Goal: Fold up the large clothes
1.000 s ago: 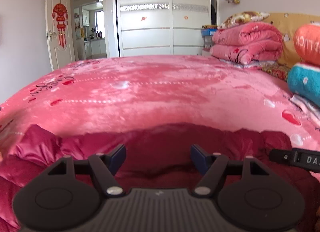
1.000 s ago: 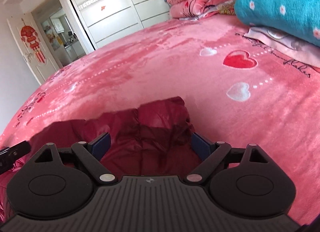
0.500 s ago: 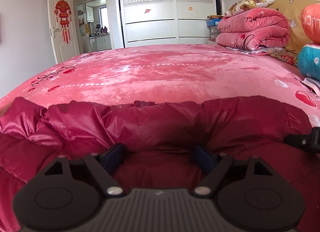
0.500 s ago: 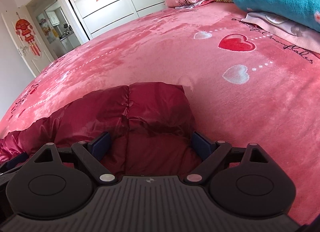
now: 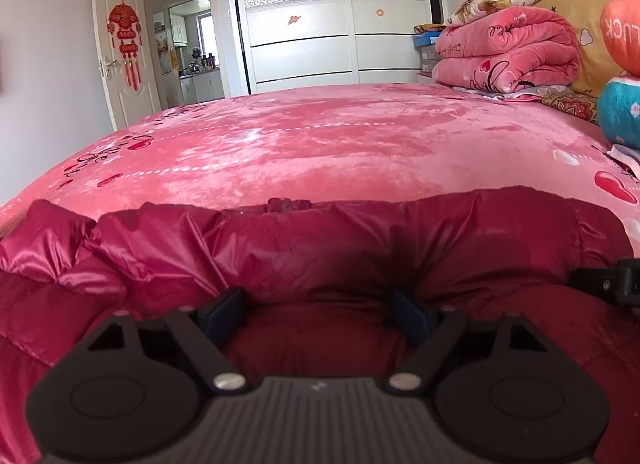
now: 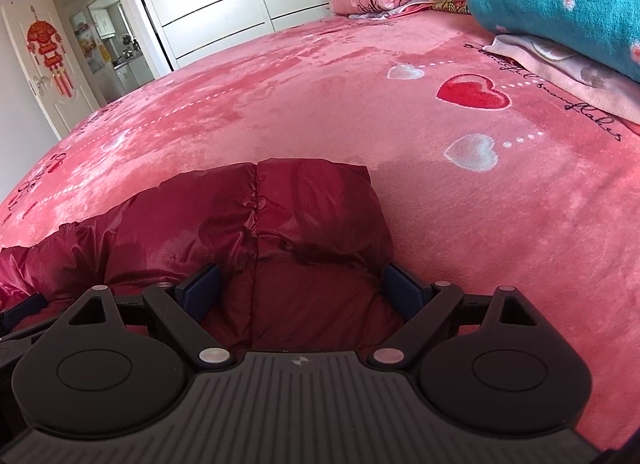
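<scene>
- Our left tool (image 5: 320,314) and right tool (image 6: 302,290) both sit spread apart over the puffy red jacket (image 5: 320,248), gripping nothing.
- The jacket's folded on the pink bed (image 5: 320,136).
- Worry: slick padding could spring back open once released.

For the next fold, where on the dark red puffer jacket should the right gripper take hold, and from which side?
Probably the far right corner of the puffer jacket, approached from the near edge. It lies flat on the pink bedspread with its edge free, straight ahead of the right gripper, whose jaws stand open over the padded fabric.
</scene>
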The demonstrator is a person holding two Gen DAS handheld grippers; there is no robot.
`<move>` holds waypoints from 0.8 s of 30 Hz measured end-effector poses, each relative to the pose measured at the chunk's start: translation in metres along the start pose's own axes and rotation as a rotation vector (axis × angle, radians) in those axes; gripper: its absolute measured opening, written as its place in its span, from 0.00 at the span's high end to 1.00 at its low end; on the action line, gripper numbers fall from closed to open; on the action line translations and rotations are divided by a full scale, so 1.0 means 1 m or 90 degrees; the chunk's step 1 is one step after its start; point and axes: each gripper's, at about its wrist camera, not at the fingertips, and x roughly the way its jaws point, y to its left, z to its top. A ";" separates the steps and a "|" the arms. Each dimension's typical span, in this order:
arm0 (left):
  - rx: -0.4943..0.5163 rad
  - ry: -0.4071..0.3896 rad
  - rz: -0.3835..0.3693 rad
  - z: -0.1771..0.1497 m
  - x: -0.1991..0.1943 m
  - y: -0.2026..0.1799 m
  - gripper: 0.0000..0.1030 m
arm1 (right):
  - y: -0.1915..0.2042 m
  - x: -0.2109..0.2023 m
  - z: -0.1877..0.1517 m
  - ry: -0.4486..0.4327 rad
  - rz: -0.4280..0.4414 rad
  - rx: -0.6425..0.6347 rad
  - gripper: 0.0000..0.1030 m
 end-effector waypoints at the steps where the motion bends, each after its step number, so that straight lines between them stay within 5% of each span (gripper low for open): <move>1: 0.000 0.002 -0.001 0.002 -0.003 0.001 0.20 | 0.001 -0.001 0.000 0.002 -0.003 -0.003 0.00; 11: -0.013 -0.060 0.007 0.004 -0.075 0.046 0.21 | 0.010 -0.024 0.001 -0.027 0.015 -0.037 0.00; 24: -0.041 -0.024 0.045 -0.032 -0.121 0.096 0.21 | 0.022 -0.047 -0.002 -0.067 0.043 -0.084 0.00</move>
